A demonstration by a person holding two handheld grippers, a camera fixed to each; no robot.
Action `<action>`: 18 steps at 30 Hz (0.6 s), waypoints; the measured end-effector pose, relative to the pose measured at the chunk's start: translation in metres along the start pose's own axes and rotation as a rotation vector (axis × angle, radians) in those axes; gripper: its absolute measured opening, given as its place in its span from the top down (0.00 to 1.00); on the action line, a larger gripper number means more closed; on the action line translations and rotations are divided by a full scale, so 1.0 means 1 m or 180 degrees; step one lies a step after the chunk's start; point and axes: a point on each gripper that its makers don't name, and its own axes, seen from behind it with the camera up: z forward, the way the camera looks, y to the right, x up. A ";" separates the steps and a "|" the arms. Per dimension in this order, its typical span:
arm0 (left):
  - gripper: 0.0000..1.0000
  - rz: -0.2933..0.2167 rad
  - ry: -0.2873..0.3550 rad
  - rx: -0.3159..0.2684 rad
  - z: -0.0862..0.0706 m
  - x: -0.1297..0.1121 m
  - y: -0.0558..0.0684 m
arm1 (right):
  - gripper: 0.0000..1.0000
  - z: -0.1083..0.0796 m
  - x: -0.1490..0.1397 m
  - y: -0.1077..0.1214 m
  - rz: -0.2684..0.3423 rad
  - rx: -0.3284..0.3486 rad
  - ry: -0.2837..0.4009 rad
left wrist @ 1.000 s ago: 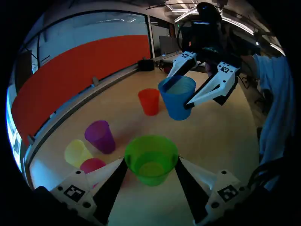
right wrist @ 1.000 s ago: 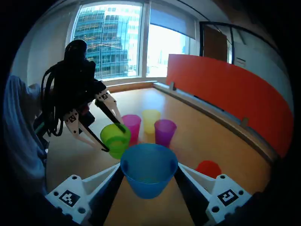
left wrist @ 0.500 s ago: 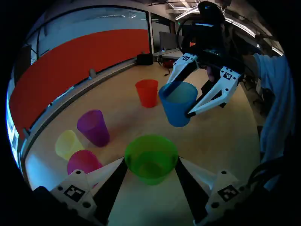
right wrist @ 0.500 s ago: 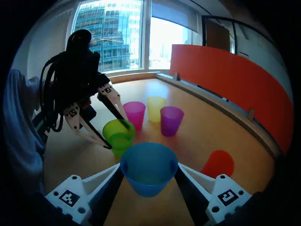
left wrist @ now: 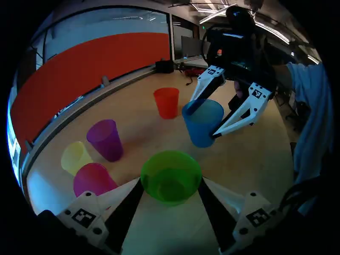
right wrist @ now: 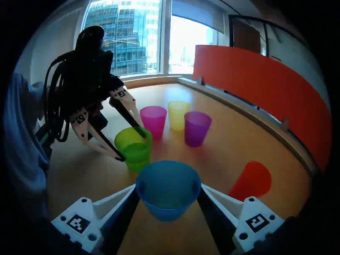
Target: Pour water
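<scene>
At the 9 o'clock side of the left gripper view, the yellow cup [left wrist: 73,156], pink cup [left wrist: 91,180] and purple cup [left wrist: 105,139] stood bunched on the wooden table [left wrist: 255,148], apparently parked clear of the work. Lower centre, the left gripper [left wrist: 171,180] pinched the green cup [left wrist: 171,187] between both fingers, rim up and level, probably so that nothing in it would spill. A darker band low in the cup hinted at water, though I could not be sure. The orange cup [left wrist: 166,102] stood alone at 12 o'clock from it. At 1 o'clock the right gripper [left wrist: 200,124], held by a person in a pale blue sleeve [left wrist: 310,114], clamped the blue cup [left wrist: 202,123] from both sides. That cup was likewise upright, near the green one but apart from it, which read as a set-up for pouring, not yet begun. Whether the blue cup rested on the table or hung just above it could not be told. Neither gripper was rolled: the left pointed forward and slightly down, and the right reached in from 2 o'clock, fingers angled down toward its cup.
</scene>
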 end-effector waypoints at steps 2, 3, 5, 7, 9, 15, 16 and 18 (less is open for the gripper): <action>0.11 -0.0007 -0.0001 0.0016 0.000 0.000 -0.001 | 0.09 0.001 0.000 -0.001 0.0014 0.0010 0.0001; 0.08 -0.0009 0.0007 0.0025 -0.001 0.000 -0.002 | 0.09 0.001 0.000 -0.002 0.0020 0.0012 0.0004; 0.05 -0.0011 0.0033 0.0045 -0.002 0.002 -0.003 | 0.09 0.001 0.001 -0.002 0.0033 0.0014 0.0013; 0.05 -0.0010 0.0034 0.0054 -0.003 0.003 -0.004 | 0.09 0.002 0.001 -0.003 0.0037 0.0016 0.0015; 0.05 -0.0008 0.0027 0.0057 -0.004 0.002 -0.004 | 0.09 0.003 0.000 -0.003 0.0040 0.0016 0.0014; 0.05 0.0010 -0.0013 0.0058 -0.006 -0.003 -0.003 | 0.09 0.005 -0.006 -0.005 0.0048 0.0013 -0.0007; 0.05 0.0011 -0.0019 0.0061 -0.006 -0.005 -0.003 | 0.09 0.006 -0.007 -0.005 0.0050 0.0011 -0.0010; 0.05 0.0012 -0.0031 0.0066 -0.007 -0.007 -0.003 | 0.09 0.006 -0.009 -0.005 0.0053 0.0007 -0.0015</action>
